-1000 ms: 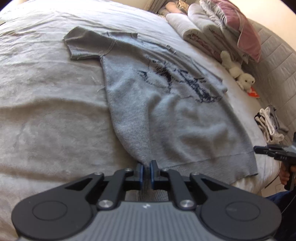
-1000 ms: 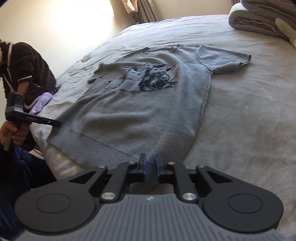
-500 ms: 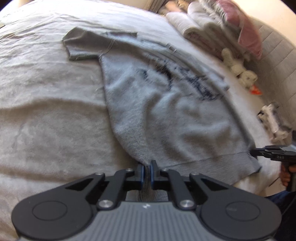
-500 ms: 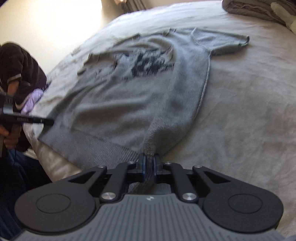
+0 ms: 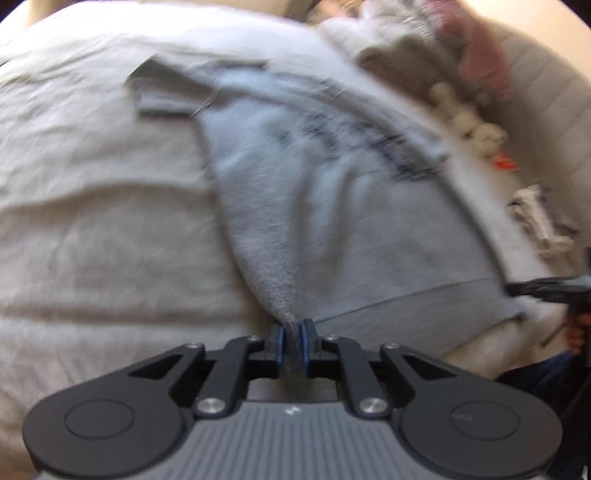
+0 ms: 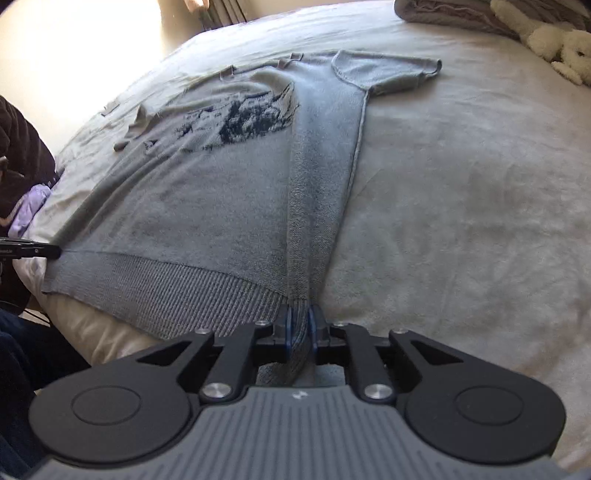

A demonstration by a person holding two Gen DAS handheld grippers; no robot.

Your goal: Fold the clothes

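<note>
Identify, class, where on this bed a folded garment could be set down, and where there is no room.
Free: the bare bedspread between the grey T-shirt and the plush toy, and the stretch on the shirt's other side. Crowded: the head end, with stacked bedding and pale clothes.

A bedroom: made bed (image 6: pixel 461 184), stuffed toy (image 6: pixel 554 44), folded bedding (image 6: pixel 461 14).

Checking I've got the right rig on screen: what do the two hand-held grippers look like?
Both look alike: the left hand-held gripper and right hand-held gripper have black linkage arms with silver pivot screws, blue pads on the fingertips, round black side discs and a ribbed grey body bearing a small white mark. No cables show.
</note>
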